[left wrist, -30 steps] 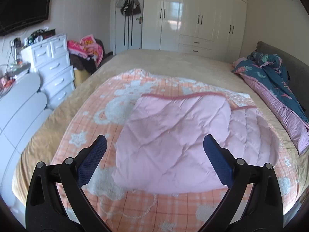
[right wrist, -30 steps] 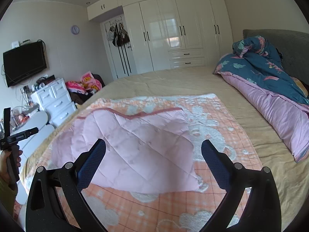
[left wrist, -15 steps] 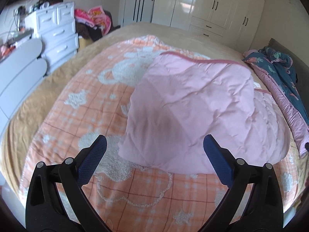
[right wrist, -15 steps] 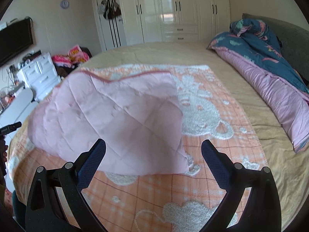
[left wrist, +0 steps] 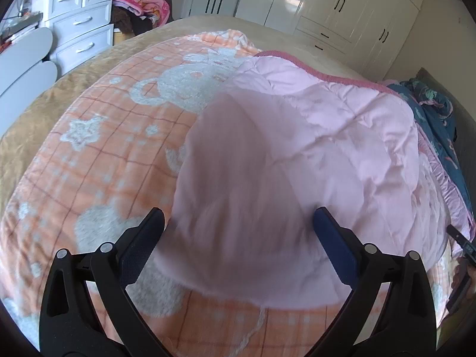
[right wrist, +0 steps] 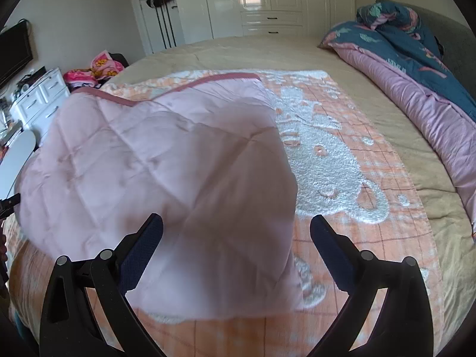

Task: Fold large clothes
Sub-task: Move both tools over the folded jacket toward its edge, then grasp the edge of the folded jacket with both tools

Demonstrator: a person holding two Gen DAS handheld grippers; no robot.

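Observation:
A pink quilted garment point(left wrist: 297, 160) lies folded on an orange checked blanket point(left wrist: 98, 160) with white bear patterns, spread over the bed. It also shows in the right wrist view point(right wrist: 166, 178), its dark pink trim along the far edge. My left gripper point(left wrist: 238, 238) is open and empty, just above the garment's near left corner. My right gripper point(right wrist: 236, 238) is open and empty, over the garment's near right corner, with the blanket point(right wrist: 327, 163) to its right.
A white chest of drawers point(left wrist: 77, 29) and a pile of clothes point(left wrist: 139, 3) stand left of the bed. A blue and lilac duvet point(right wrist: 416, 68) lies along the bed's right side. White wardrobes point(right wrist: 267, 0) line the far wall.
Both grippers have moved forward and down toward the garment's near edge, which now fills the space between their fingers. Both stay open.

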